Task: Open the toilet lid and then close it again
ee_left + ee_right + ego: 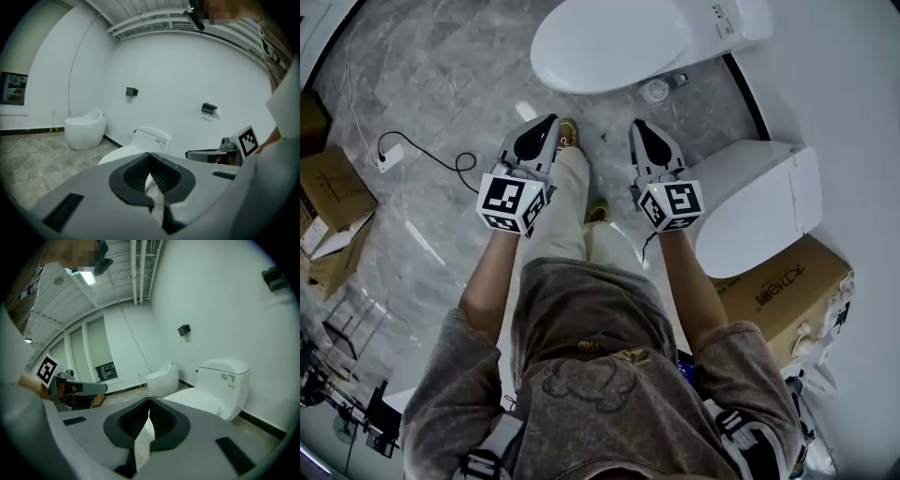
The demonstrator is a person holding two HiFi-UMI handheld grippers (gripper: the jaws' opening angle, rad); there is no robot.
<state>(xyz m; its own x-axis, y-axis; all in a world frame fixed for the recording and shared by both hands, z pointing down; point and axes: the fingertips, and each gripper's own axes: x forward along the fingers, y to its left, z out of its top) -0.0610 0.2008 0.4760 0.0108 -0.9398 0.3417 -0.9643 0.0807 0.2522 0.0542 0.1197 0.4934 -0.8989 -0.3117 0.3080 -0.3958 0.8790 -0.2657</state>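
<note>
Toilet lid [609, 42] flat down over toilet [742, 19]

Left tongs [546, 123] and right tongs [637, 127] held out side by side (both closed, empty).

Bare floor [600, 112] before toilet [609, 42]; second toilet [759, 211] rightward

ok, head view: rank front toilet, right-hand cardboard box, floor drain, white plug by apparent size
1. front toilet
2. cardboard box
3. floor drain and white plug: both tiny and about alike, so not ranked against each other
</note>
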